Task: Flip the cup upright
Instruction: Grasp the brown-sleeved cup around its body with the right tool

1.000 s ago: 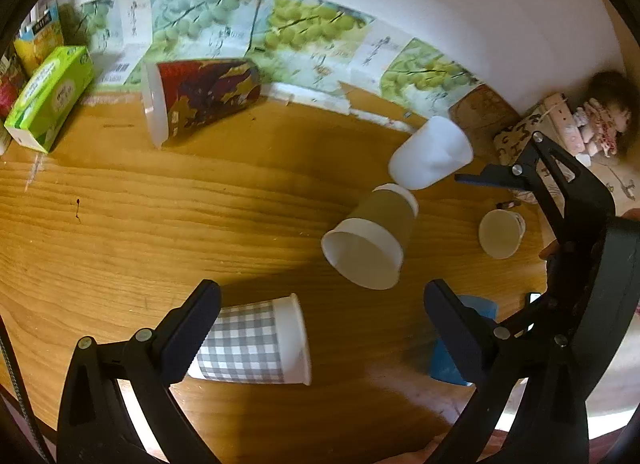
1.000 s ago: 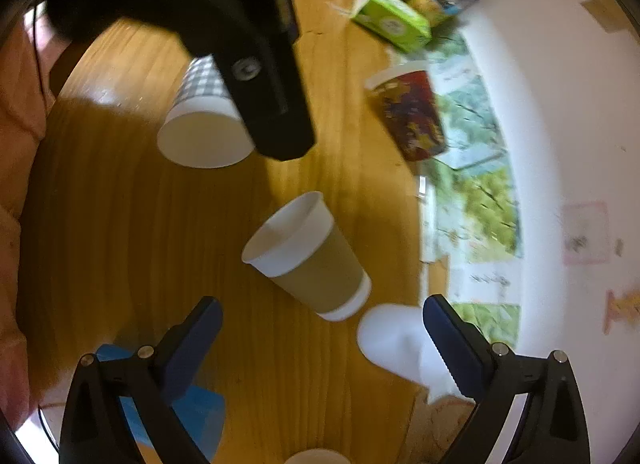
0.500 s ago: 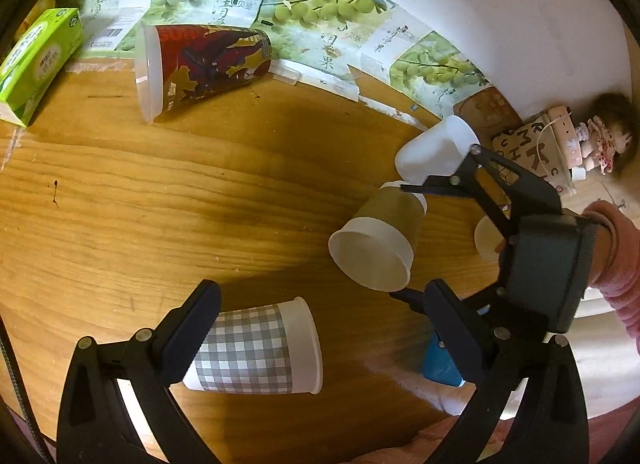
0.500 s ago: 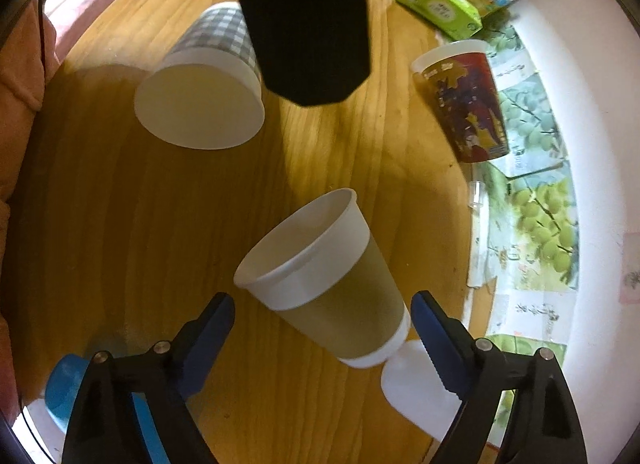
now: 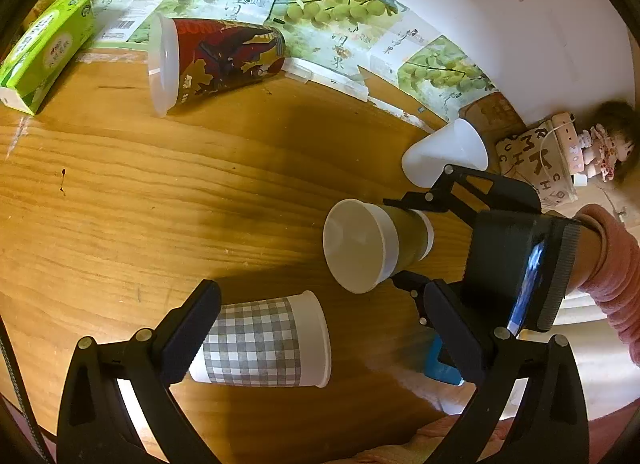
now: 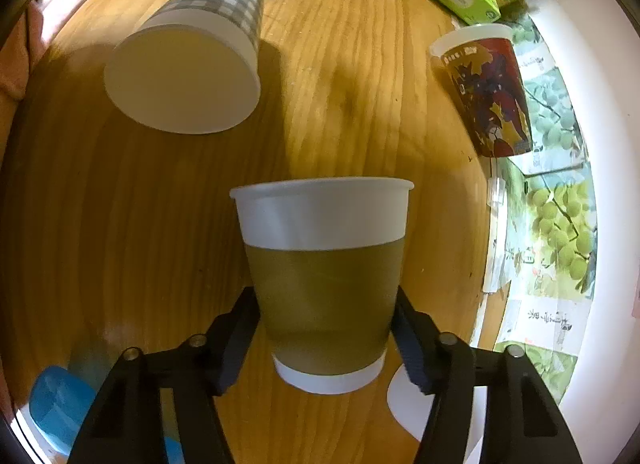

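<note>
Cups on the wooden table [image 5: 120,192], four lying: checked cup [image 5: 260,344], red printed cup [image 5: 216,60], white cup [image 5: 444,152], and brown-sleeved cup [image 6: 324,276] clamped near its base by the right gripper [image 6: 326,338]. Left gripper [image 5: 320,340] gapes, holding nothing. Grape posters [image 5: 332,12] bear Chinese characters; green box [image 5: 40,52] lettering unreadable.

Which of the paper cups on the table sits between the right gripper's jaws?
The brown-sleeved cup, white at rim and base. The right gripper clamps its sleeve; the checked cup and red printed cup lie untouched.
</note>
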A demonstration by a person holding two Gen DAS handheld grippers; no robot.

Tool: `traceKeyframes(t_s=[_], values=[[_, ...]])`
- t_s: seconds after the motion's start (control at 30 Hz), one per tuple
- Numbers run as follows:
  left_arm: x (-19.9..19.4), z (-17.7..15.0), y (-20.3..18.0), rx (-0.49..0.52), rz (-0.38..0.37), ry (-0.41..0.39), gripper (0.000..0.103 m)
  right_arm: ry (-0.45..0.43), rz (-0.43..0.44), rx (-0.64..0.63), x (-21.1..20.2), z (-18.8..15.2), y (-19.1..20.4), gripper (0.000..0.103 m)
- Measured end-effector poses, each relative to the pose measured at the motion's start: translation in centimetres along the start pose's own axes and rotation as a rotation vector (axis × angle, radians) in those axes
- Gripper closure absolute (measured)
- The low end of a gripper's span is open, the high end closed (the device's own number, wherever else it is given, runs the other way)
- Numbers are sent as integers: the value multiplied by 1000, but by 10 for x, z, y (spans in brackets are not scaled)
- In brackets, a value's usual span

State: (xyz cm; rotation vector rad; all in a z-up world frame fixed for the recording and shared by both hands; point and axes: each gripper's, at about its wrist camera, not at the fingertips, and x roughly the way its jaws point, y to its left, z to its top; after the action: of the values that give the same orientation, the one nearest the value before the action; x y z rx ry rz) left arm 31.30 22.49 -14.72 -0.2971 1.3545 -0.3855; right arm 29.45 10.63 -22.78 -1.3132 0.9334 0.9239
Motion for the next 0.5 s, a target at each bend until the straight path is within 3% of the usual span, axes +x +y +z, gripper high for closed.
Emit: traceKeyframes(t_s=[0.2,0.5], values=[[-8,-8,0,-8,-2,-19,2,29,58,148,-5,2,-6,43],[-29,-29,-6,-16,-6,-90,2,83,154,648,-35,-9,-8,44]])
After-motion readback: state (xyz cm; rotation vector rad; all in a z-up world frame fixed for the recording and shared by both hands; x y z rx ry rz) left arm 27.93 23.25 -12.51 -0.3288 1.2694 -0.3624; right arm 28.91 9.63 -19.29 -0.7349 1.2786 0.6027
